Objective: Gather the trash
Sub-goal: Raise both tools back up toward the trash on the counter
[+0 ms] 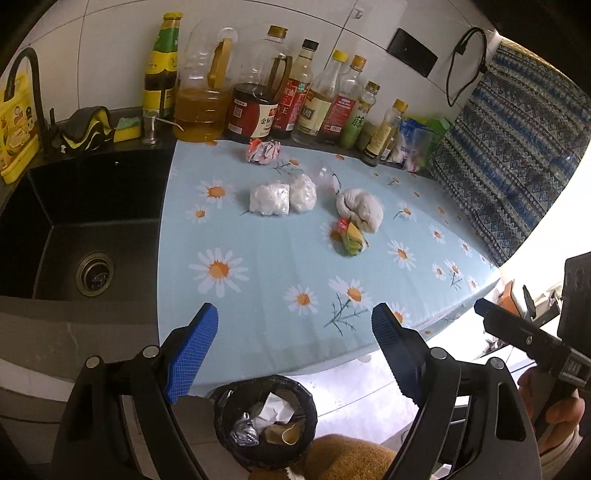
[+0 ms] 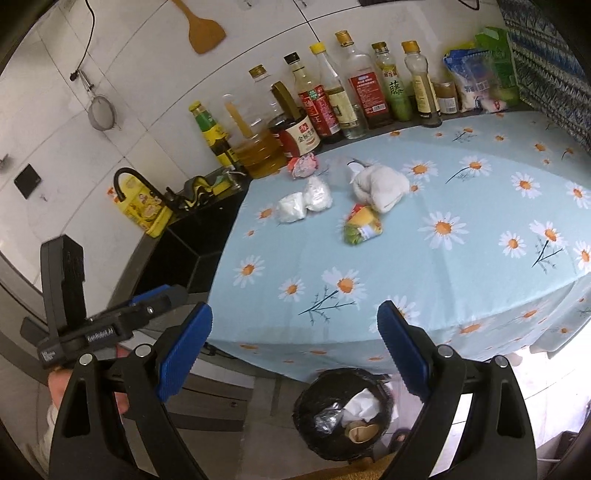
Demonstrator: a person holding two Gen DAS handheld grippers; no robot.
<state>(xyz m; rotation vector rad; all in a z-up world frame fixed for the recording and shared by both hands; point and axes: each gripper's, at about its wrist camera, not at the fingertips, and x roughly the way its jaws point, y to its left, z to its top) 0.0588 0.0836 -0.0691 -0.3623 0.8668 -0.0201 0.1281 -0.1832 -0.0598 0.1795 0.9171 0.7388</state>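
Several pieces of trash lie on the daisy tablecloth (image 1: 280,280): two white plastic bags (image 1: 269,199) (image 2: 291,207), a crumpled white cloth wad (image 1: 360,210) (image 2: 380,186), a yellow-green wrapper (image 1: 351,240) (image 2: 364,225), a pink-red crumpled wrapper (image 1: 263,150) (image 2: 303,165) and a clear plastic piece (image 1: 328,179). A black-lined trash bin (image 1: 266,421) (image 2: 343,415) stands on the floor below the table edge, with paper and scraps inside. My left gripper (image 1: 295,354) is open and empty above the bin. My right gripper (image 2: 295,347) is open and empty near the table's front edge.
A row of oil and sauce bottles (image 1: 258,96) (image 2: 332,107) lines the back wall. A black sink (image 1: 74,236) with a faucet (image 1: 29,77) lies left of the table. A patterned cloth (image 1: 509,155) covers something at the right. A wooden spatula (image 2: 203,27) hangs on the wall.
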